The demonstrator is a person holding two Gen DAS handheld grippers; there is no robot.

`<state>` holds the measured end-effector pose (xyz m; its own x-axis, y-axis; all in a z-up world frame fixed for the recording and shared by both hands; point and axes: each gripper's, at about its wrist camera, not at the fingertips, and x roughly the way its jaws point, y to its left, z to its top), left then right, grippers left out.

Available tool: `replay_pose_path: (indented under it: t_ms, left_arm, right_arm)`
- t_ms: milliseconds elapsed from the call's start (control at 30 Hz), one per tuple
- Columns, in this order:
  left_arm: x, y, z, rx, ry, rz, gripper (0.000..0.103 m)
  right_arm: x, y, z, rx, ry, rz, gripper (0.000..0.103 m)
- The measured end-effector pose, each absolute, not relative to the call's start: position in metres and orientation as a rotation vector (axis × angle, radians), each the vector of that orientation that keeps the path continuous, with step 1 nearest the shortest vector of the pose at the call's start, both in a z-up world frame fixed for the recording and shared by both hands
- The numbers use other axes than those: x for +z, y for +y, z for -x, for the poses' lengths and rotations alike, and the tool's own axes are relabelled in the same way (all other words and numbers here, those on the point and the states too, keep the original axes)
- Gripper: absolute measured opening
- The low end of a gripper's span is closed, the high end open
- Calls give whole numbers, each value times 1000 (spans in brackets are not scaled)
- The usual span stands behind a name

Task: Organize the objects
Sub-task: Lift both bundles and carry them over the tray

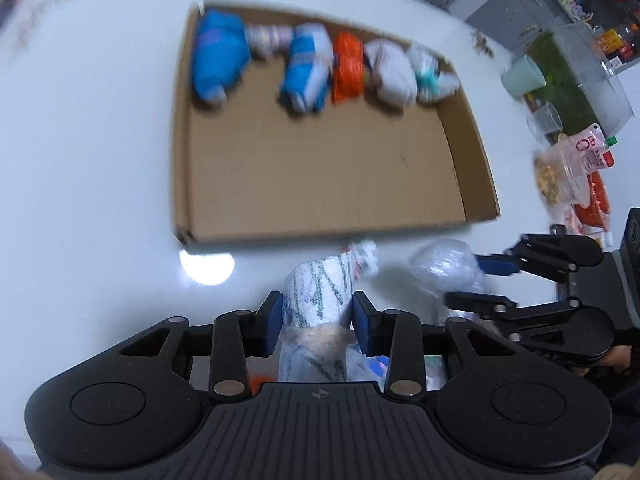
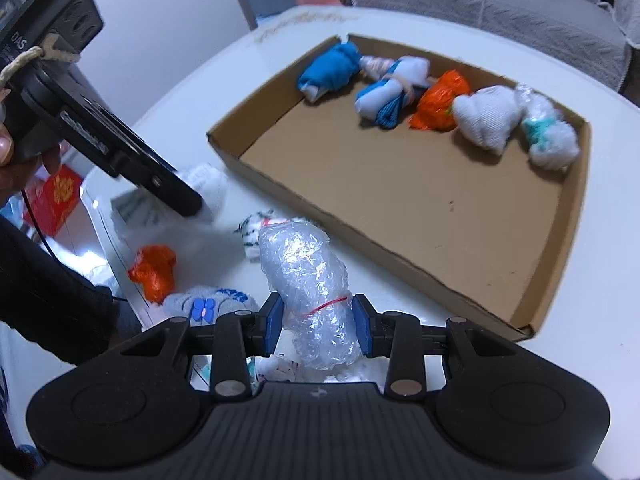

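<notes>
- Cardboard tray (image 2: 472, 264) lies flat on the white table (image 1: 100, 160), shallow-walled, most of its floor bare.
- Along the tray's far wall sits a row of tied bundles: a blue cloth bundle (image 2: 330, 70), a blue-and-white bundle (image 2: 390, 94), an orange plastic bundle (image 2: 442, 100), a white cloth bundle (image 2: 486, 120) and a clear bag with teal inside (image 2: 546, 132), each touching or just beside the next.
- Left gripper (image 1: 314, 322) has its blue pads pressed against both sides of a white roll with green streaks (image 1: 318, 300), which stands upright between them, in front of the tray's near wall.
- Right gripper (image 2: 316, 320) is clamped on a clear plastic-wrapped bundle (image 2: 306, 276) bound with a thin red band; the bundle sticks up past the pads, just outside the tray's near wall.
- Loose on the table near the right gripper are a second orange bundle (image 2: 154, 268) and a grey sock bundle with a blue flower (image 2: 208, 304).
- Off to the right in the left wrist view stand a pale green cup (image 1: 522, 76) and a clear plastic cup (image 1: 546, 120), well apart from the tray.
</notes>
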<state>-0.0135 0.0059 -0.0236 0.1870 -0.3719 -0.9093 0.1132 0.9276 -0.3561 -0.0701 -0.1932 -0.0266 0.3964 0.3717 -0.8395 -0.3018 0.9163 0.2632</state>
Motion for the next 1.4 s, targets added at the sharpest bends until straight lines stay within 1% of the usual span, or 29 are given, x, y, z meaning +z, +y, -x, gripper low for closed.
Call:
replay_pose_path:
  t_ms: [200,367,467,600,867,1233,1400]
  left_arm:
    - [18,16,7,-308,1168,165,43]
    - [44,10,-5,-315,1004,76,42]
    - [46,8,-18,-301,929,45,42]
    - [31,2,-35,-271,886,48,42]
    - [-1,-4,-49,-214,879,15,41]
    - [-33,-16,-51,-205,922,-63,41]
    - [-45,-19,-52,-207,947,-67,41]
  right_arm:
    - [-11,-213,71,371,1004,-120,34]
    - [12,-233,70,289,879,-169,34]
    - [28,-240,59,249,789,-209,34]
    - [41,-232,33,223,711,-232,34]
    - [15,-202,-28,229,764,-241,34]
    - [-12,-198,-32,196,885,-245,34]
    - [-13,-191,-33,202,911,-224,34]
